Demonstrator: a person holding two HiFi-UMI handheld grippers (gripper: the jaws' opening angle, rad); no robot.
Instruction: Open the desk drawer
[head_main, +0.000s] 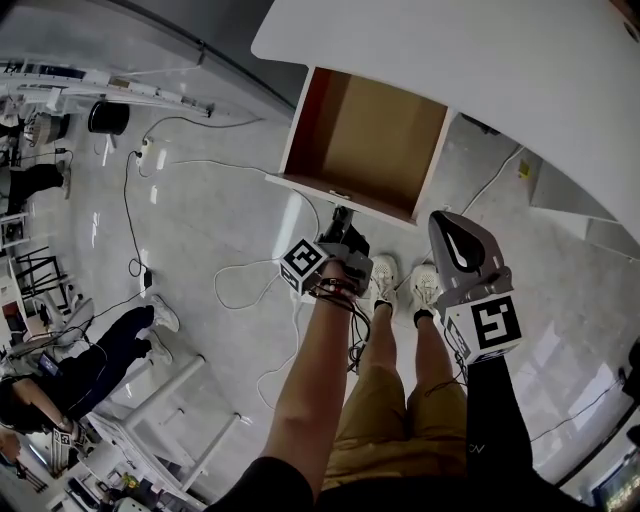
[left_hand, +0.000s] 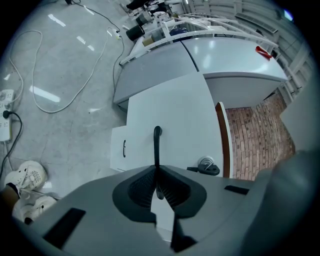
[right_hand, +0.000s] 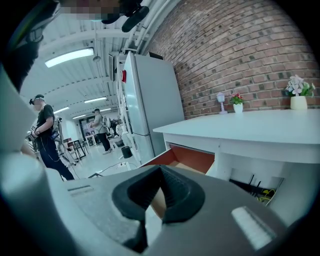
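Two grippers sit just below the middle of the head view. The left gripper (head_main: 341, 216) reaches up to the front panel of the drawer (head_main: 308, 120), and its jaws are clamped on the thin black handle (left_hand: 157, 142). In the left gripper view the bar runs straight up from between the closed pads, against the white panel.

The drawer stands open at the upper middle of the head view. It juts out from under the white desk (head_main: 450, 50), which fills the upper right, and its brown inside is bare.

The right gripper (head_main: 448, 232) hangs to the right of the drawer's near corner, apart from it. Its jaws meet at the tips with nothing between them. In the right gripper view the open drawer lies beyond those jaws, under the desk's edge.

Both white shoes (head_main: 385, 275) stand on the grey floor (head_main: 200, 210) between the grippers. A white cable (head_main: 240, 285) loops to the left.
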